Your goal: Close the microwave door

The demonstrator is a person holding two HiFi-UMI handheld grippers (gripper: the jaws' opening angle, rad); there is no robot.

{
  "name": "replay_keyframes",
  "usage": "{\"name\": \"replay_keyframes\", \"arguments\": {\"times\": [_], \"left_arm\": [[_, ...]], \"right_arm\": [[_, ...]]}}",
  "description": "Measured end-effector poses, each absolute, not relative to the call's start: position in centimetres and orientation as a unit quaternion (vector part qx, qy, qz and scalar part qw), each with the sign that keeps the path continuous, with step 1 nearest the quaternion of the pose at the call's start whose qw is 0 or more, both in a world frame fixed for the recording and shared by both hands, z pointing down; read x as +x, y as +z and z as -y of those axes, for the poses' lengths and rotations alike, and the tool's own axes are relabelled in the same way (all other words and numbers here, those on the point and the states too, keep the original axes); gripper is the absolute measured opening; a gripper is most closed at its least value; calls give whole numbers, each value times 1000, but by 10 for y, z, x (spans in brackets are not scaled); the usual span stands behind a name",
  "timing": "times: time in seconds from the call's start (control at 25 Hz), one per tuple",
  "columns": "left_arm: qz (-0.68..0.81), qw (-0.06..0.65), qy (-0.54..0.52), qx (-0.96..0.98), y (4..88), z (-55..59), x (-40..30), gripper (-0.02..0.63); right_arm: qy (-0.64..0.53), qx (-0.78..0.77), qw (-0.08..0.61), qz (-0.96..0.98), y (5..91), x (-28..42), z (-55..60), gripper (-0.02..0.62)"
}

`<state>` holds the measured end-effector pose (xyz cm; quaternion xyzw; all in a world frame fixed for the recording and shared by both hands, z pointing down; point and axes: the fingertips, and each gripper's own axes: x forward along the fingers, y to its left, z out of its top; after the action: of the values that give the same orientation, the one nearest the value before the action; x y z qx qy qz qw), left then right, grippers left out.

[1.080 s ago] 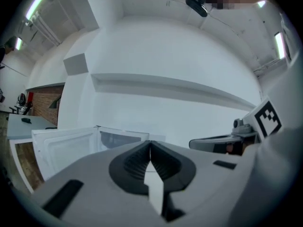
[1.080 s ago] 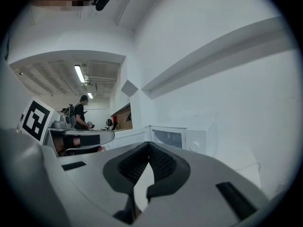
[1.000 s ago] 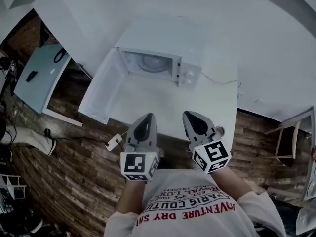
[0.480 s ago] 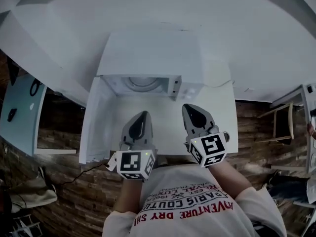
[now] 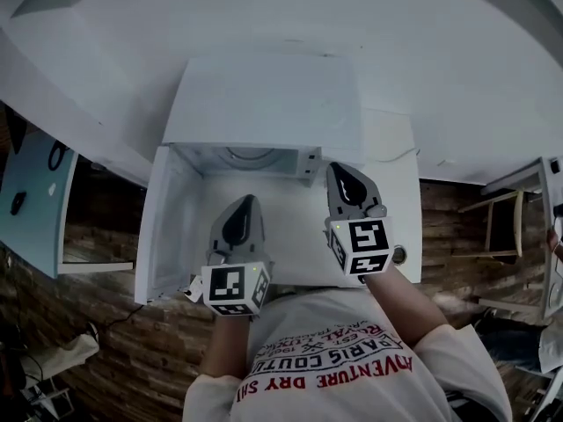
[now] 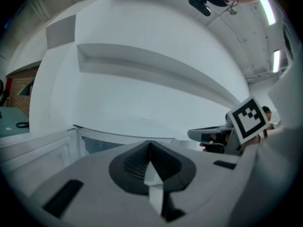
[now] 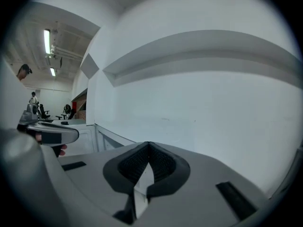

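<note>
While the microwave door (image 5: 170, 227) stands swung right out to the left of the microwave (image 5: 264, 95), roughly square to its front, the task reads as not begun: nothing touches the door in any view. Microwave sits at the back of a white table (image 5: 391, 205), against the wall. Cavity is open, with the round turntable (image 5: 251, 156) showing inside and the knob panel (image 5: 310, 161) at the cavity's right. Left gripper (image 5: 245, 202) hovers over the table in front of the cavity, near the door's inner face but apart from it. Its jaws are pressed together with nothing between them. Right gripper (image 5: 339, 170) is further forward, tip near the knob panel, jaws likewise together and empty. Both gripper views look mostly at the white wall, so the spacing is judged from the head view. Left to do: all of it. A gripper has to get to the outer face or free edge of the door, which lies at the table's left front corner nearest the person. It then has to sweep the door round to the right until it shuts against the front. Left gripper looks better placed for that, my guess. A small white plug-like thing (image 5: 192, 288) sits by the table edge near the door's free end. It is probably clear of the swing, but I can't be sure.
</note>
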<state>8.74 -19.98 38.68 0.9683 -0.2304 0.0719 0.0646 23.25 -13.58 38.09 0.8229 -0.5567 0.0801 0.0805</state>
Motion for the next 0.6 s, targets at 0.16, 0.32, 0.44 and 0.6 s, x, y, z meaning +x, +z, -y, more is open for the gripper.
{"name": "replay_keyframes", "arguments": {"times": [0.16, 0.32, 0.44, 0.6], "left_arm": [[253, 66, 84, 962, 393, 201, 90, 6], [276, 66, 95, 954, 397, 200, 87, 6], [302, 68, 99, 946, 401, 199, 77, 6], [339, 73, 95, 933, 405, 196, 60, 6]], "right_arm": [[110, 816, 83, 561, 392, 249, 149, 11], [139, 801, 92, 575, 400, 256, 155, 11], [140, 793, 89, 587, 400, 257, 156, 11], [145, 785, 80, 597, 402, 259, 155, 11]]}}
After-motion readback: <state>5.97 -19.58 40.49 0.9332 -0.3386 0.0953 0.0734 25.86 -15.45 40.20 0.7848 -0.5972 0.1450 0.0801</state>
